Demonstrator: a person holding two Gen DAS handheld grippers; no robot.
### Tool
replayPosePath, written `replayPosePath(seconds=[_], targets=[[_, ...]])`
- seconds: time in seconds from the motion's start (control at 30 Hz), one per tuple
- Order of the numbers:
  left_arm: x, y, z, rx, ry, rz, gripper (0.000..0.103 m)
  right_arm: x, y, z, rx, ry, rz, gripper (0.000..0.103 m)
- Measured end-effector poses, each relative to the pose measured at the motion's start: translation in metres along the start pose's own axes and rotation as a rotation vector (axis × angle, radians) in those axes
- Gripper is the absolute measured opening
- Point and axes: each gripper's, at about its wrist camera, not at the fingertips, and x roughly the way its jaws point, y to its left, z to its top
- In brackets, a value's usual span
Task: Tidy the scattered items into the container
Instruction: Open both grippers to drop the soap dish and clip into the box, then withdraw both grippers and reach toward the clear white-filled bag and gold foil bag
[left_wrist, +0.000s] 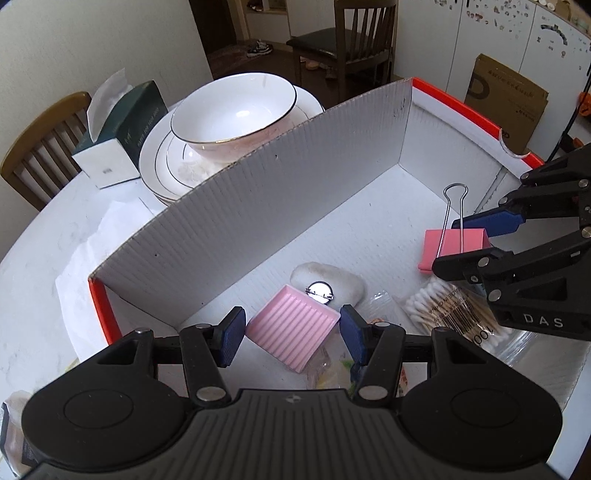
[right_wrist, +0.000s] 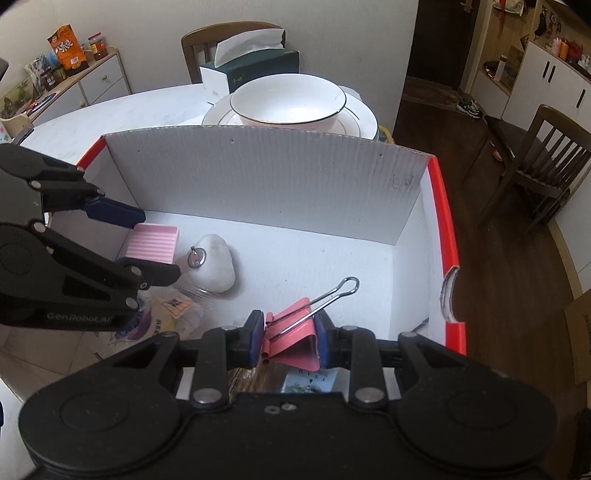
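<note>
The container is a white cardboard box with an orange rim (left_wrist: 458, 107), also in the right wrist view (right_wrist: 443, 221). My left gripper (left_wrist: 291, 332) is inside it, jaws around a pink ribbed block (left_wrist: 291, 328), which also shows in the right wrist view (right_wrist: 151, 243); the pads look at or near its sides. My right gripper (right_wrist: 290, 338) is shut on a pink binder clip (right_wrist: 291, 332), held just above the box floor; the clip also shows in the left wrist view (left_wrist: 454, 243). A white stone (left_wrist: 328, 280) with a metal ring lies on the floor.
A pack of cotton swabs (left_wrist: 450, 314) and plastic packets (right_wrist: 173, 306) lie in the box. Behind the box stand a white bowl (left_wrist: 236, 114) on stacked plates (left_wrist: 159, 162) and a green tissue box (left_wrist: 122, 133). Wooden chairs (right_wrist: 532, 162) surround the white table (left_wrist: 44, 236).
</note>
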Motion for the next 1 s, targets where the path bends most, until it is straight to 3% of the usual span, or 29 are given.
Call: replayPosePath(seconds=[0.53,0.67,1.0], targets=[[-0.018,0.004,-0.008,-0.034,-0.055,-0.031,0.059,-0.007,-0.001,-0.006,0.004,0.013,-0.01,0.041],[-0.028,0.006,-0.011,-0.047,-0.087,-0.034,0.064,-0.014,0.001,-0.007,0.009,-0.002,0.0,0.051],[-0.065,0.013,-0.024,-0.072,-0.189,-0.054,0.064,-0.046,0.017,-0.003,0.018,-0.068,0.038,0.06]])
